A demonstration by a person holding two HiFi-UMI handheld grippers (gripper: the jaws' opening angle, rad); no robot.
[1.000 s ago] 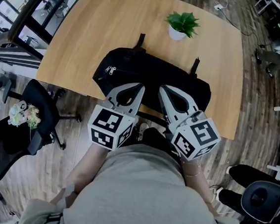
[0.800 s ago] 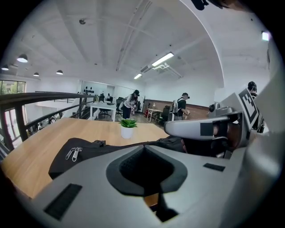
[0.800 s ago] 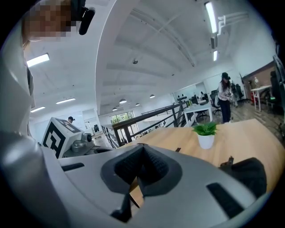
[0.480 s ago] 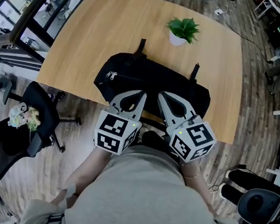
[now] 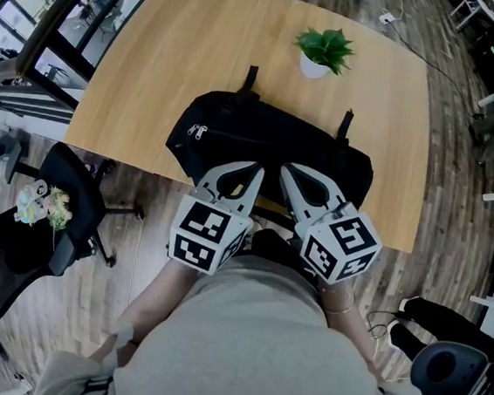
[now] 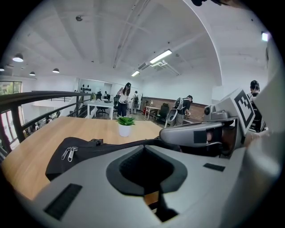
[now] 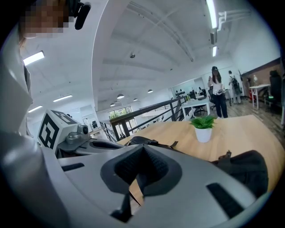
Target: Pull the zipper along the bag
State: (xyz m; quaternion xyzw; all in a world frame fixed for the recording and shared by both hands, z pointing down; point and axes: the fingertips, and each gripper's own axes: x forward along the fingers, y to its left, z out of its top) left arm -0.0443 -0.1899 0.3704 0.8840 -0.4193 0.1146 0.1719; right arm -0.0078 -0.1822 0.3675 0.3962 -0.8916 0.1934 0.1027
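Lying across the near part of the wooden table (image 5: 184,45), the black bag (image 5: 270,142) has its zipper pulls (image 5: 198,131) at the left end. Left gripper (image 5: 252,168) & right gripper (image 5: 286,170) hover side by side over the bag's near edge, both w/ jaws together, nothing between them. Potted plant (image 5: 322,51) stands behind the bag, apart from it.

The head view looked steeply down from above the person's torso (image 5: 257,351), with the table (image 5: 157,51) across the upper frame. Each gripper view sat low, close behind its own jaws, and faced roughly level across the table into the room, with the ceiling (image 6: 111,35) filling the upper half. All three shared the bag (image 5: 271,138), the potted plant (image 5: 324,49) and the table.
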